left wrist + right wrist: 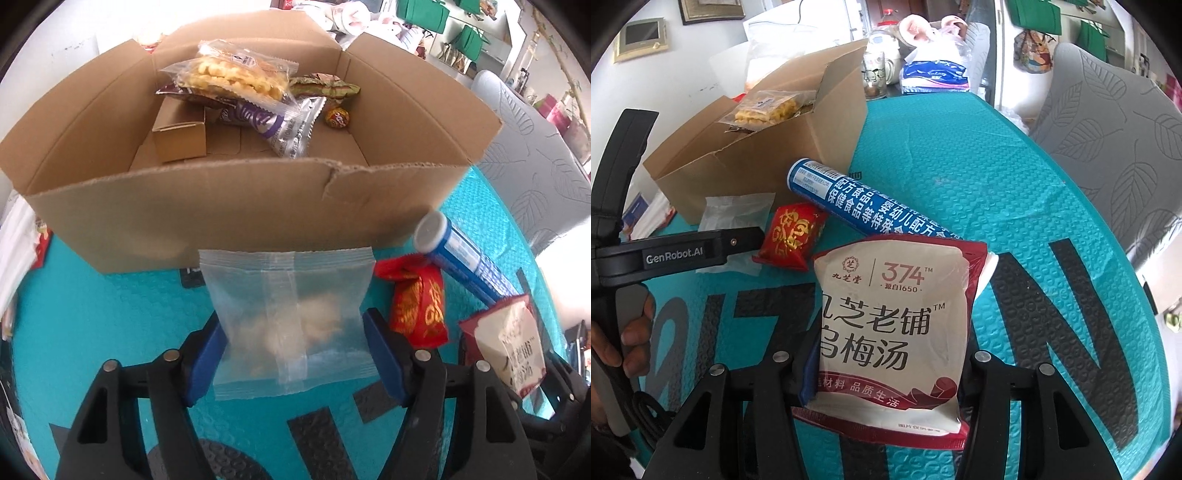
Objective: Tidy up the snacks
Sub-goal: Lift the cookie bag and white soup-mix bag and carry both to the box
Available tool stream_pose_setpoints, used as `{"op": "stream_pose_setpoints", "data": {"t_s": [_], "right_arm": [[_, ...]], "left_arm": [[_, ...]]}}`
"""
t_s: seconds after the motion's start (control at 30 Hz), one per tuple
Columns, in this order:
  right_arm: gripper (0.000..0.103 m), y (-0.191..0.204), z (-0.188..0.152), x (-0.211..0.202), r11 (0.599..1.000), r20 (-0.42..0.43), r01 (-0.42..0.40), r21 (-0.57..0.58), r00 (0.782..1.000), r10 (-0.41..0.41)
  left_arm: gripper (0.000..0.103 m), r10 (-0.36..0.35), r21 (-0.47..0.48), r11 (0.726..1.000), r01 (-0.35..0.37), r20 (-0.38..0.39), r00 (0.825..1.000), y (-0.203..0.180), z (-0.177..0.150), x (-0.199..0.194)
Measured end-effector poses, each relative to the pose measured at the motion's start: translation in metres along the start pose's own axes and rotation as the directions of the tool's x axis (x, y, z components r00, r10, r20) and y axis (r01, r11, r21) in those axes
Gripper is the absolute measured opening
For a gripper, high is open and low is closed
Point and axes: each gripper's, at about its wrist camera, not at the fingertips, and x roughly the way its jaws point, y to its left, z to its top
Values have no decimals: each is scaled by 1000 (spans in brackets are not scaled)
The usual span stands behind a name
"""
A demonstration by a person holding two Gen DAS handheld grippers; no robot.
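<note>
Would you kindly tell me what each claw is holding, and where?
Left claw: clear packet, pads at its lower side edges. Right claw: white-and-red pouch, gripped by its lower sides.

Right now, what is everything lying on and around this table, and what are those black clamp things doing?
Cardboard box: one, brown, open, at the back of the mat.
Snacks in the box: several; yellow crisps bag on top, purple-silver packet, small brown carton, round orange sweet.
Clear packet: one, see-through, before the box.
Red packet: one, red and gold, right of the clear one.
Blue tube: one, blue and white, lying beside the box.
White-red pouch: one.
Mat: teal, black letters.
Left gripper: jaws around the clear packet.
Right gripper: closed on the white-red pouch.
Hand: holding the left gripper's handle.
</note>
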Motion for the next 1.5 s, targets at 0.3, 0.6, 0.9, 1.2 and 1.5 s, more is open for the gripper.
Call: {"op": "stream_pose_setpoints", "data": {"t_s": [0.3,0.6,0.9,1.2,1.5], "right_arm": [[53,12,-5,-3,999,-6,-46,-27,999,46],[53,24,-18,-9,994,-29,-90,-69,996,88],[53,40,-26,-12,986,-43,-130,-104,991,126],[60,44,-25,-11,986,-38,-118,-120,993,115],[66,46,-23,-7,984,-36,-110,-138,994,106]], "left_arm": [[72,-29,38,999,30,-21,999,6,-35,-25],[72,-44,65,997,47,-56,997,13,-71,-49],[72,-37,84,996,41,-58,998,19,-85,-57],[74,47,161,986,-46,-4,999,0,-79,-47],[74,55,164,985,-53,-11,998,-5,-71,-42]]}}
